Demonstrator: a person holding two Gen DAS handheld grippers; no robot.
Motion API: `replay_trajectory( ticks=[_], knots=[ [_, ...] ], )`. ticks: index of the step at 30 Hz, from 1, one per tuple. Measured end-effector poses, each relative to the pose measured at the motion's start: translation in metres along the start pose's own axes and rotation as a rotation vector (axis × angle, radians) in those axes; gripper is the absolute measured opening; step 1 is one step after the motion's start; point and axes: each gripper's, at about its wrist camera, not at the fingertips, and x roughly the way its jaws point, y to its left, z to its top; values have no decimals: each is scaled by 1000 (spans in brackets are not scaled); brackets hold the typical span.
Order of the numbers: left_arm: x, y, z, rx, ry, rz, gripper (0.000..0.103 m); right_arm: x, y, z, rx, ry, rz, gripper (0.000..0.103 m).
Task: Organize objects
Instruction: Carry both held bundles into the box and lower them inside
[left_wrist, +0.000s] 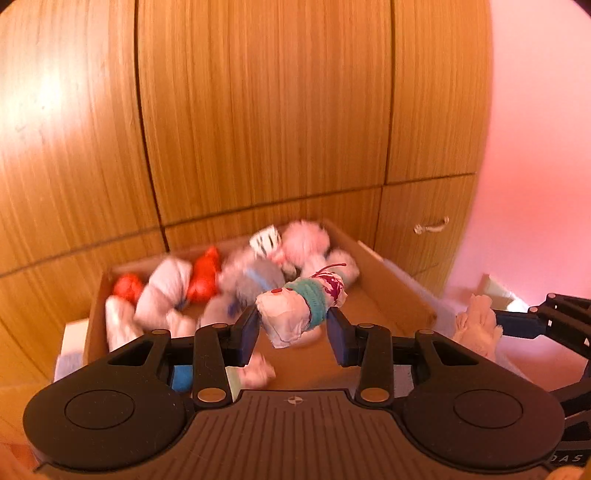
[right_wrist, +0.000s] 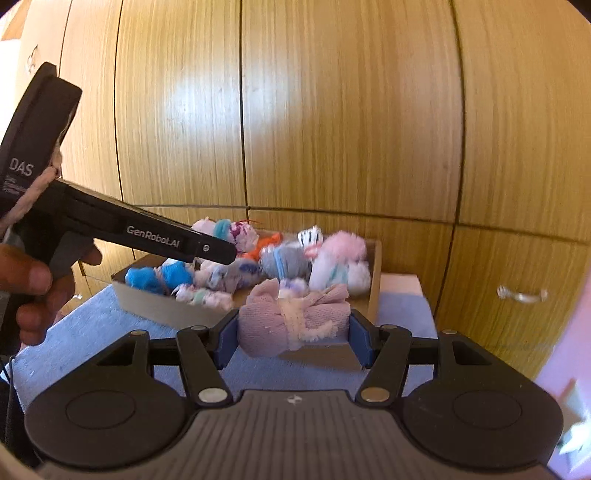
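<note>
Both grippers are clamping rolled sock bundles, the left gripper (left_wrist: 291, 328) pinching its white-and-teal bundle (left_wrist: 301, 312) near the end, risking slippage, the right gripper (right_wrist: 293, 341) squeezing a pink bundle (right_wrist: 291, 321).

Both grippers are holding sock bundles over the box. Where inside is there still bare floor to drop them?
The cardboard box is bare at its near right, between the right wall and the white-and-teal bundle in the left gripper. Its back and left are crowded with the sock pile.
</note>
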Motion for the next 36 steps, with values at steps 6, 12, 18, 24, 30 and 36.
replay_trajectory(
  ticks=[6, 12, 18, 24, 30, 36],
  knots=[
    [38, 8, 14, -5, 106, -64, 48, 29, -13, 26, -113, 49, 25, 57],
    [67, 18, 5, -33, 197, -64, 47, 71, -23, 32, -168, 165, 62, 57],
    [85, 20, -2, -39, 245, -81, 47, 98, -24, 34, -235, 255, 76, 57],
    [103, 19, -11, -18, 306, -104, 47, 117, -24, 32, -288, 324, 96, 57],
    [106, 21, -12, -17, 291, -84, 50, 131, -21, 30, -311, 364, 110, 57],
    [103, 31, -10, -97, 286, -22, 83, 123, -19, 37, -303, 367, 93, 78]
  ],
)
